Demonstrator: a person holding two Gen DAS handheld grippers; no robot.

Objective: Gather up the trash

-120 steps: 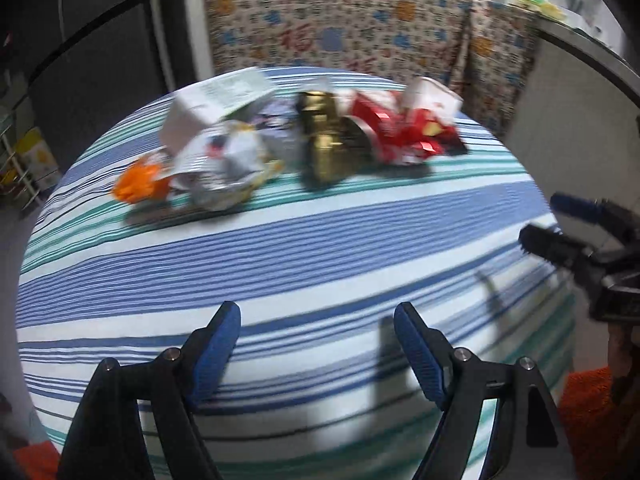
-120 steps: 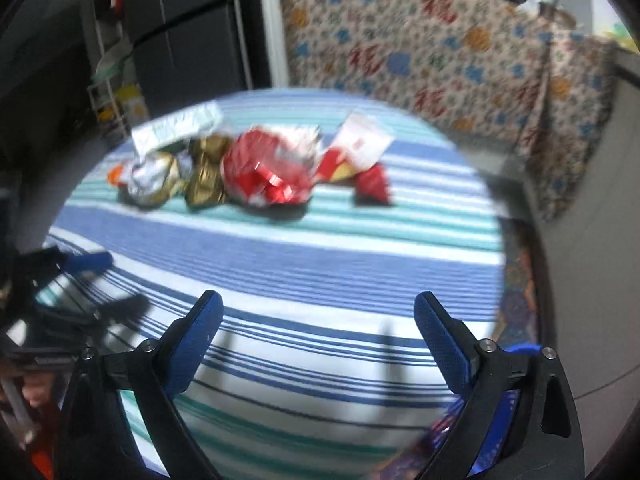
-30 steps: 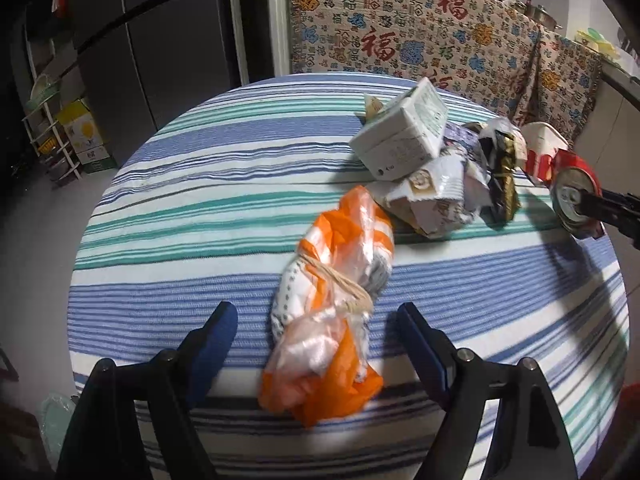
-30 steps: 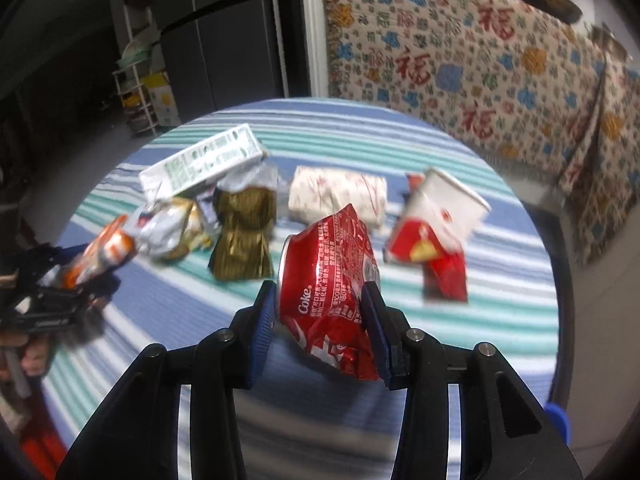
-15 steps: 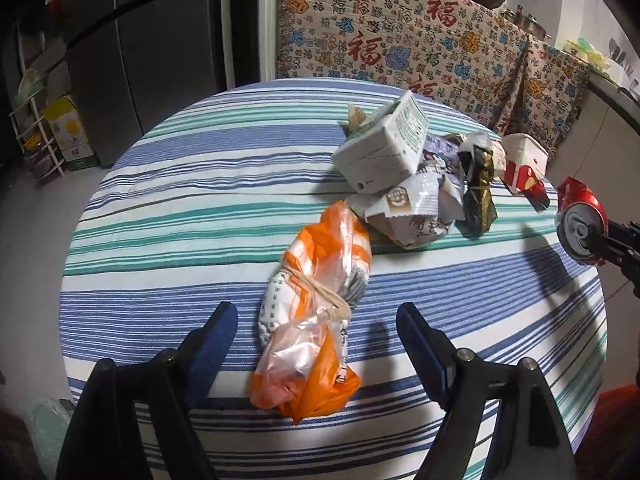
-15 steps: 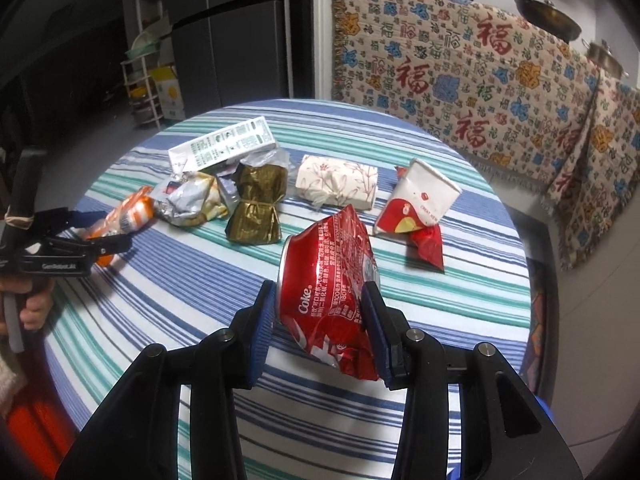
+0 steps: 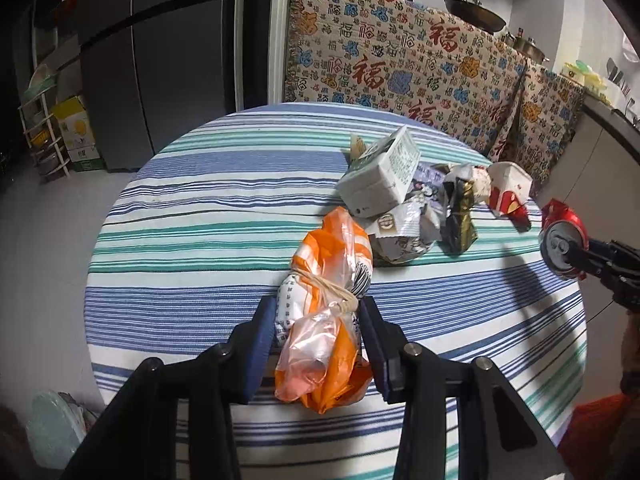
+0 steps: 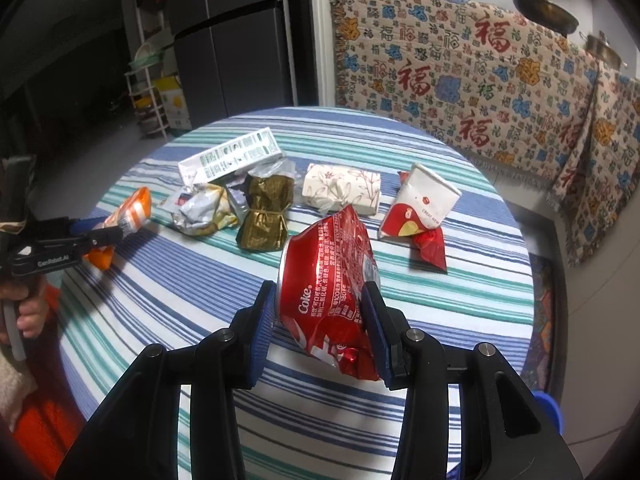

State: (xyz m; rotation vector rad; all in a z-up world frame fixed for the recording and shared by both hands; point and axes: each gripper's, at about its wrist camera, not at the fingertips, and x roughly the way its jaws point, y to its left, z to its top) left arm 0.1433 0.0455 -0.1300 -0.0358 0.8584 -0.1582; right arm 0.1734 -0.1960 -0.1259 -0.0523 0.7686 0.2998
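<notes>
My left gripper (image 7: 320, 320) is shut on an orange and clear plastic bag (image 7: 328, 292) tied with a rubber band, low over the striped round table (image 7: 192, 240). My right gripper (image 8: 320, 312) is shut on a crushed red Coke can (image 8: 332, 276) and holds it above the table. The can also shows at the right edge of the left wrist view (image 7: 564, 240). The bag and left gripper show at the left of the right wrist view (image 8: 128, 212).
More trash lies in a row across the table: a white carton (image 7: 380, 178), a crumpled silver wrapper (image 7: 404, 232), a gold foil pack (image 8: 266, 210), a floral tissue pack (image 8: 344, 188), a red and white paper cup (image 8: 420, 208). A fridge (image 8: 236, 48) and patterned cloth (image 8: 460, 68) stand behind.
My left gripper has closed on the orange bag, which it only straddled before. My right gripper still holds the can, raised a little farther back from the trash row.
</notes>
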